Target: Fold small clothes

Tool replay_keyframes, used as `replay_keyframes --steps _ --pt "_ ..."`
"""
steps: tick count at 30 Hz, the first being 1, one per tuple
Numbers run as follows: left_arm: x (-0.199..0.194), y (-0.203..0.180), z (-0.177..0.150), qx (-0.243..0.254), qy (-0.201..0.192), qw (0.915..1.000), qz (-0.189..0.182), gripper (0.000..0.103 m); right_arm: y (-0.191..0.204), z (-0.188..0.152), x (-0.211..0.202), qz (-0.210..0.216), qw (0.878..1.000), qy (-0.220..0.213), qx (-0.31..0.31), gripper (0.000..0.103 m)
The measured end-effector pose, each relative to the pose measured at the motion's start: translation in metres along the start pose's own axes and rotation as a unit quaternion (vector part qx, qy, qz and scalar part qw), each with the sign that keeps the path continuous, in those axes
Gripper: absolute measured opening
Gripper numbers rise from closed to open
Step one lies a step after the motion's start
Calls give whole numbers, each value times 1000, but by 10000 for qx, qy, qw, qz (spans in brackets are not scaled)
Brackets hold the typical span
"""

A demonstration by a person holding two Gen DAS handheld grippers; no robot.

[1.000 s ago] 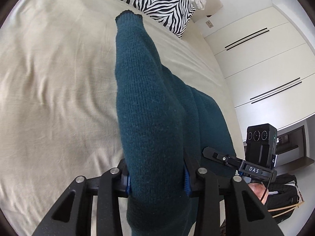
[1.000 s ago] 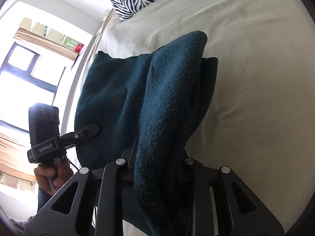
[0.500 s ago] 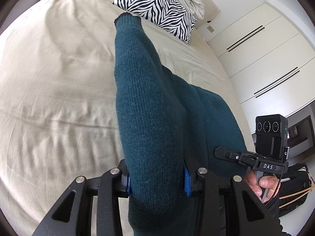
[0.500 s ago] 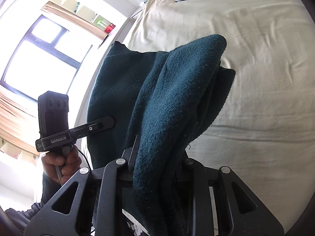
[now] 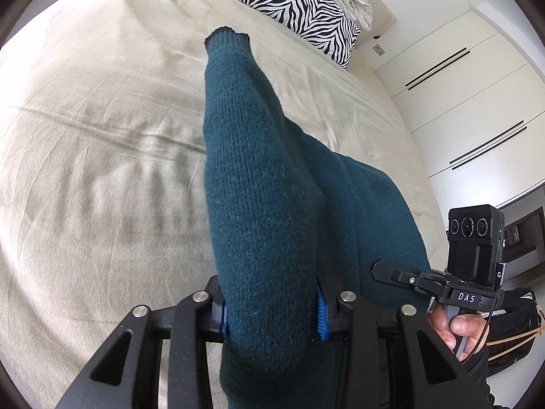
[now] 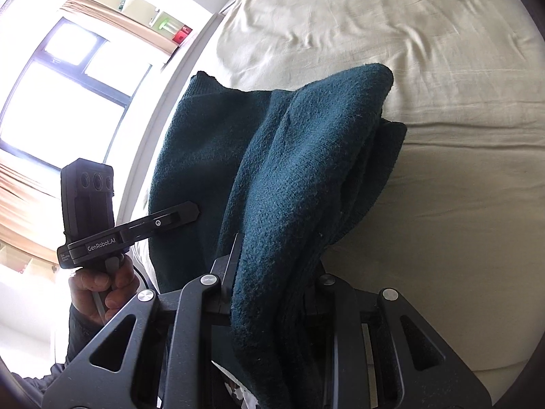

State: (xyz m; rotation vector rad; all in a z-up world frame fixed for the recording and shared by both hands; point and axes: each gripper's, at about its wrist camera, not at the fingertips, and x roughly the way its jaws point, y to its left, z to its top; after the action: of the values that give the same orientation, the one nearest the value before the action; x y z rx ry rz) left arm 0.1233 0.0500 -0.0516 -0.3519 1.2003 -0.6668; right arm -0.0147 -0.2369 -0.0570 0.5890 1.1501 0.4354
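Sweater (image 5: 272, 204) hangs clamped in both grippers (image 5: 270, 317) (image 6: 272, 293) above the bed (image 5: 102, 170). Zebra pillow (image 5: 299, 10) lies beyond; wardrobe (image 5: 460, 95) stands right.

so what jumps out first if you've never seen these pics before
The dark teal knit sweater fills the middle of both views, clamped in the left gripper and the right gripper and hanging above the beige bed sheet. Next comes the zebra-print pillow at the far end of the bed, then the bright window at the left of the right wrist view.
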Motion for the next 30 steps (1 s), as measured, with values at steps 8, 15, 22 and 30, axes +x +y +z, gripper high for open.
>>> replay_keyframes --steps 8,15,22,30 --pt "11 -2 13 -8 -37 9999 -101 39 -11 14 -14 -120 9998 -132 94 22" --pt "35 17 12 -189 182 9996 -58 40 -46 23 -7 -88 9991 -99 391 22" --pt "34 37 2 -280 120 9991 -306 45 -86 11 6 324 9966 -109 751 23" --pt "12 38 -16 -233 -219 9991 -262 52 -102 8 8 622 9938 -307 868 31"
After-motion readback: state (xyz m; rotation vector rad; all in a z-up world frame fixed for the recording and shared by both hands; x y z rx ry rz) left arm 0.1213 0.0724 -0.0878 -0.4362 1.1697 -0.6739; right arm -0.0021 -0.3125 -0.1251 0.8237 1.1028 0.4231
